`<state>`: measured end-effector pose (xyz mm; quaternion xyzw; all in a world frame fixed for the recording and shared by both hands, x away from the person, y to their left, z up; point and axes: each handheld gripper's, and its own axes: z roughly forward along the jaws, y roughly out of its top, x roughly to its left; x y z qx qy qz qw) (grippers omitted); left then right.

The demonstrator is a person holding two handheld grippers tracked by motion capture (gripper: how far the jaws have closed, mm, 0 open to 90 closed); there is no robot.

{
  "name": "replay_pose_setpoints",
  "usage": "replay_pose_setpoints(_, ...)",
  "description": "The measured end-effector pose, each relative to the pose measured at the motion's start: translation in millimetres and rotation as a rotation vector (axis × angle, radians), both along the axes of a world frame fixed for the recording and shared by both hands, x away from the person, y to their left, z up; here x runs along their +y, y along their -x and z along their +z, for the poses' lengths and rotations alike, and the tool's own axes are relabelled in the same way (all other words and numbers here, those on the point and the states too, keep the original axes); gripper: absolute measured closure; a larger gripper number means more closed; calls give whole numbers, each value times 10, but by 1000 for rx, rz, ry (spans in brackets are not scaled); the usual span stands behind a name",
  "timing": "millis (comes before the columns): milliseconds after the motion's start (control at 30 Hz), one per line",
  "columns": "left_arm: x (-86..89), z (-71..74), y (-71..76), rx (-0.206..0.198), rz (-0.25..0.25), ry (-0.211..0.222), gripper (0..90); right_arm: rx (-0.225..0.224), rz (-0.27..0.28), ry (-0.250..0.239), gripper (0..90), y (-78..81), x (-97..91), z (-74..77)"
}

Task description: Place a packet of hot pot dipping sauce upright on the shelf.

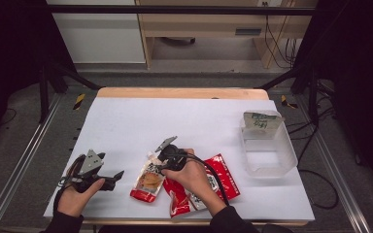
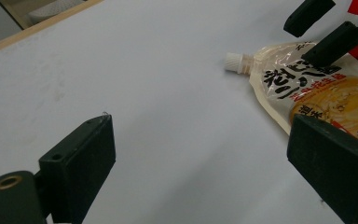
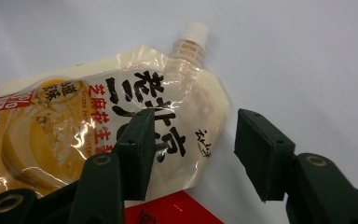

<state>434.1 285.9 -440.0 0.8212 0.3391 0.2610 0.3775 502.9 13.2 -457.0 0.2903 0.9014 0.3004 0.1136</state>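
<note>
Broadly, the white table sheet (image 1: 199,121) carries everything, and the inspection runs from it downward in size. At 3 o'clock on the sheet sits a clear plastic bin (image 1: 268,145), empty but for a label card at its far wall. At 6 o'clock lie the red packets (image 1: 223,177), partly under the person's right hand. Just beside them, toward 7 o'clock, lies the spouted sauce pouch (image 1: 148,179) — flat, white cap pointing away from the person.

The right gripper (image 3: 191,144) hangs over the pouch's upper corner below the cap (image 3: 195,31); its jaws stand partly spread and straddle that corner, one over the printed face, one over bare sheet, neither yet pressing. The left gripper (image 2: 200,172) rests idle at 8 o'clock, jaws spread wide with nothing between them.

Judgement: the step in hand is the pick of the pouch. To do it well, seat the jaws lower so both pads bite the stiff shoulder seam near the spout — not the slack film, which would likely slip or buckle.
</note>
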Motion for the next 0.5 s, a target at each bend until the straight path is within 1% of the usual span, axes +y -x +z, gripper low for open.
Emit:
replay_pose_setpoints(67,-1,0,0,0,0,1,79,6,-4,-3,489,1,-8,-14)
replay_pose_setpoints(167,-3,-2,-1,1,-1,-2,79,17,-19,-27,497,2,-31,-39)
replay_pose_setpoints(233,-5,-3,-2,2,-2,-3,79,36,-28,-46,511,-2,-51,-53)
replay_pose_setpoints(267,-11,-7,-2,1,0,4,79,46,-31,-52,524,-3,-56,-53)
replay_pose_setpoints(333,-8,-3,-2,4,-5,-5,79,55,-30,-56,561,4,-55,-51)
replay_pose_setpoints(400,-11,-5,-2,5,-7,-6,79,48,-22,-44,580,15,-45,-48)
replay_pose_setpoints(433,-14,-6,-2,5,-8,-7,79,47,-21,-47,585,16,-40,-50)
replay_pose_setpoints(500,-18,-8,-3,5,-10,-7,80,46,-27,-41,627,21,-37,-44)
